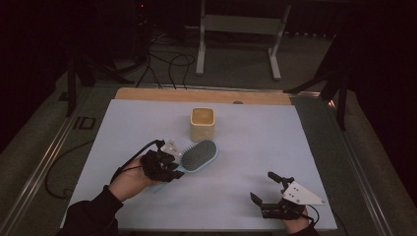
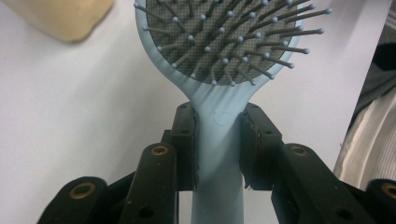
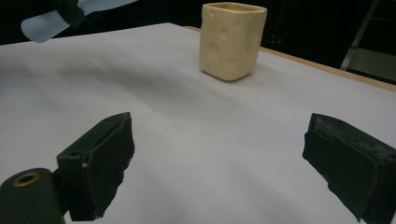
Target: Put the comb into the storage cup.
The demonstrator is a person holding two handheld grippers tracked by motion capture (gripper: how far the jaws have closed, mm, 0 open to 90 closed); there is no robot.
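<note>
Blue hairbrush (image 2: pixel 219 140) handle clamped between left gripper (image 2: pixel 218 135) fingers (image 2: pixel 185 140), seemingly lifted

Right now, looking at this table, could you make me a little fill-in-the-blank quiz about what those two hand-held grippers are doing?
1. The left hand-held gripper is shut on the handle of a light blue ____.
2. The right hand-held gripper has its jaws wide ____, with nothing between them.
3. Beyond the hairbrush stands a cream-yellow ____ with an open top.
4. Everything rests on a pale ____ laid over the table.

Missing words: hairbrush; open; cup; sheet
</note>
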